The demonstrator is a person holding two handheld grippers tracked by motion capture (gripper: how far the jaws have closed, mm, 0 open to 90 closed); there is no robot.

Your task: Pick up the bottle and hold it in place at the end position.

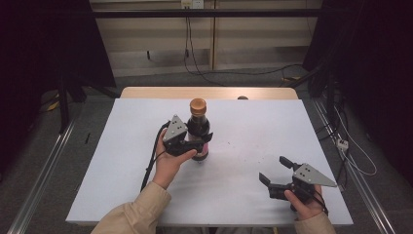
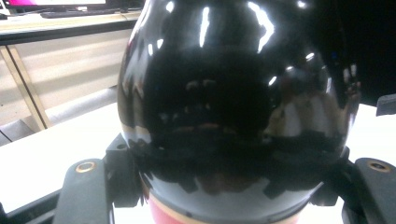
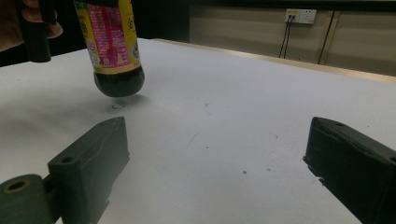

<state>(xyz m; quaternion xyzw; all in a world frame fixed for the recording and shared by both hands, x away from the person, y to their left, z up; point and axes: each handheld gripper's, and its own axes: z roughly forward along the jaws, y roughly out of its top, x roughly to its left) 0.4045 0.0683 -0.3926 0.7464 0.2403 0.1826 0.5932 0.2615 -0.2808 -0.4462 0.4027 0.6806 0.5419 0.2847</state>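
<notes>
Bottle [image 1: 198,127] of dark sauce, gold cap up, sits clamped in the left gripper [image 1: 195,145] over the middle of the white table [image 1: 243,195]. Jaws closed tight on the body just above the label, near the widest part, likely so the glossy glass cannot slip. From the right gripper view the base hangs slightly off the surface, tilted; carried, not standing. Right gripper [image 1: 272,171] rests near the table's right front corner, well apart, jaws wide and empty, probably waiting its turn, maybe for the cap.
</notes>
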